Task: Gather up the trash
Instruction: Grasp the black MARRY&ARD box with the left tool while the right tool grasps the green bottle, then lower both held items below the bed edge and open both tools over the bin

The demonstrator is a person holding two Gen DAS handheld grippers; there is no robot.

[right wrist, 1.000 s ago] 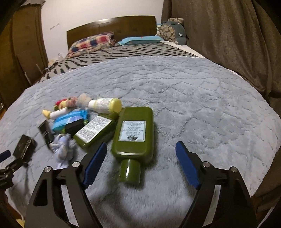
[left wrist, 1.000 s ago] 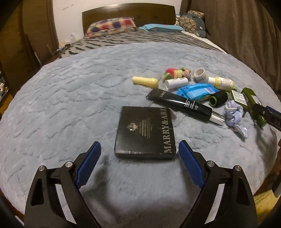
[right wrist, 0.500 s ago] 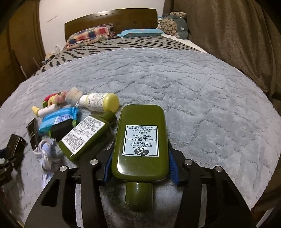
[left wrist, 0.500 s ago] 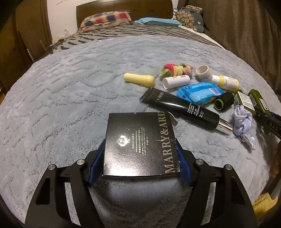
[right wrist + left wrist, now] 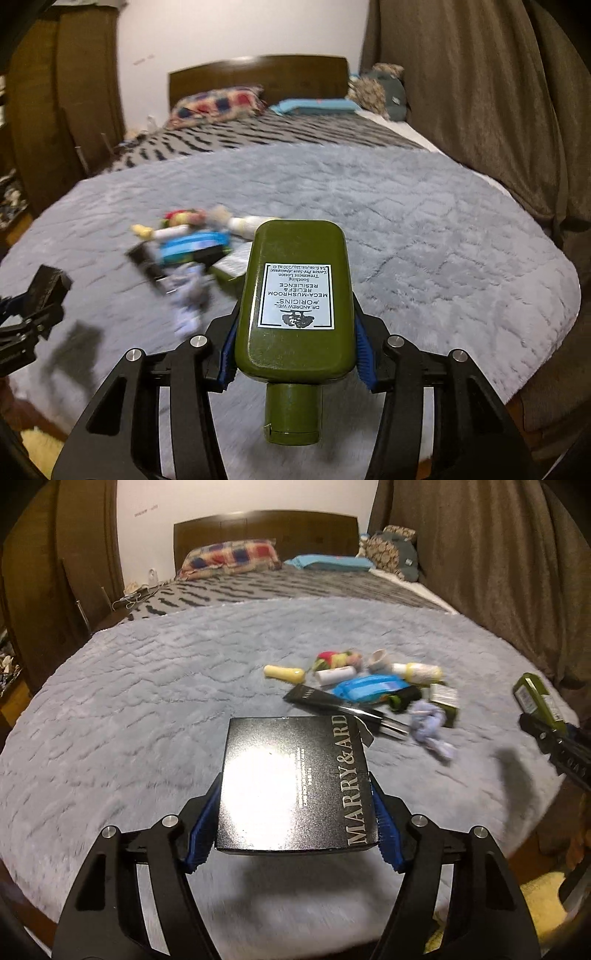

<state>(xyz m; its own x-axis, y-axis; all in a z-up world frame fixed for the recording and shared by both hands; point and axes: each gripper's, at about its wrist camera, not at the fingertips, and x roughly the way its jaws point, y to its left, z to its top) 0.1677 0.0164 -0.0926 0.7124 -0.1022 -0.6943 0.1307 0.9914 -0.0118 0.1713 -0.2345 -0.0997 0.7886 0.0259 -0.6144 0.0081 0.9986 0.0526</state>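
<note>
Glossy black box [image 5: 295,782], glossy green plastic bottle [image 5: 293,299], plush grey blanket [image 5: 147,701]

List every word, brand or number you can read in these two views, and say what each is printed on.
"MARRY&ARD": flat black box held in the left gripper.
"DR. ANDREW WEIL for ORIGINS", "MEGA-MUSHROOM RELIEF & RESILIENCE", "Soothing Treatment Lotion": white label on the green bottle, upside down, in the right gripper.
Box's small print, black tube and other labels: too blurred.

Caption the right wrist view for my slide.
Right gripper lifts green Origins lotion bottle above grey blanket.
</note>
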